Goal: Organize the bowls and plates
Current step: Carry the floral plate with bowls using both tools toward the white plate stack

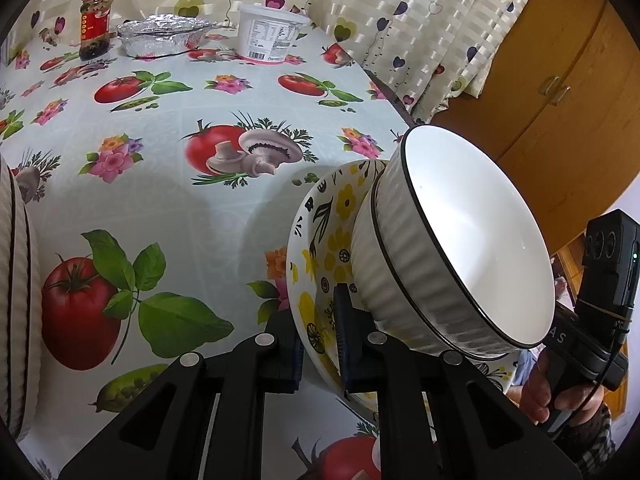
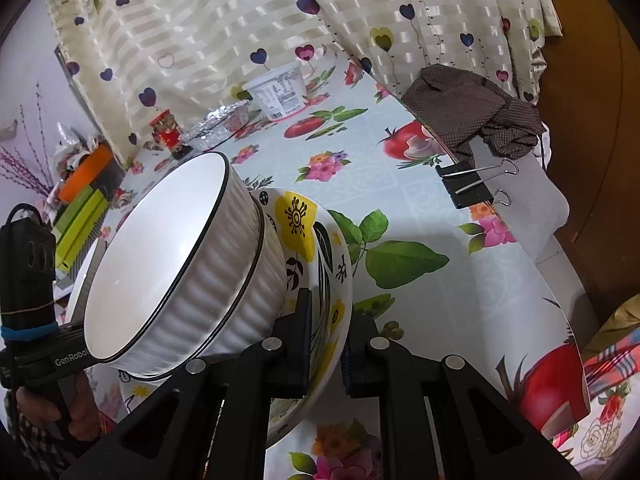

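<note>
A yellow-flowered bowl [image 1: 320, 240] holds two stacked white ribbed bowls with black rims [image 1: 460, 240]. My left gripper [image 1: 318, 320] is shut on the flowered bowl's near rim, one finger inside and one outside. In the right wrist view the same flowered bowl [image 2: 304, 224] and white bowls [image 2: 168, 256] appear from the opposite side, where my right gripper [image 2: 332, 316] is shut on the rim. Each view shows the other gripper's handle in a person's hand [image 1: 548, 392]. Whether the stack rests on the table I cannot tell.
Another ribbed white bowl [image 1: 20, 300] sits at the left edge. A red-labelled jar [image 1: 94, 24], a foil tray [image 1: 160, 36] and a white tub [image 1: 272, 32] stand at the far end. A binder clip [image 2: 468, 188] and a brown cloth [image 2: 472, 108] mark the table's right edge.
</note>
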Available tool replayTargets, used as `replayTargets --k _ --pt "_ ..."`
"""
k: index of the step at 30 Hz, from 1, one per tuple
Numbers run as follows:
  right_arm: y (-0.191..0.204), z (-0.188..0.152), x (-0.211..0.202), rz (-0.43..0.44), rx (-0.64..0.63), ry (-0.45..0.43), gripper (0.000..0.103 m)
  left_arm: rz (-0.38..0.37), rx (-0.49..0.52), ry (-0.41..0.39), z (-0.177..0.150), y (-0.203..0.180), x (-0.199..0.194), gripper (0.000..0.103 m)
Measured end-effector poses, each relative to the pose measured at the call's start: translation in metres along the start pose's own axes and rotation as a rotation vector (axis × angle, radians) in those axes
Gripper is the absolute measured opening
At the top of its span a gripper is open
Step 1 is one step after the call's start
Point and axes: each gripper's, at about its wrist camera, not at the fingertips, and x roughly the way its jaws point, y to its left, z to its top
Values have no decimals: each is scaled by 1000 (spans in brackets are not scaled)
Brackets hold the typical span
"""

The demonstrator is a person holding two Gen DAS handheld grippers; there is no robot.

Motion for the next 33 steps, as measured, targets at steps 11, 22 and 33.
replayTargets --k 11,22,33 --pt "15 4 -2 16 -11 -8 12 18 -16 -30 3 6 -18 12" --pt "50 25 -11 48 -56 -24 12 50 -40 -78 16 14 -56 12" --pt "89 44 -13 100 -86 -28 12 89 -66 -121 27 33 -92 12"
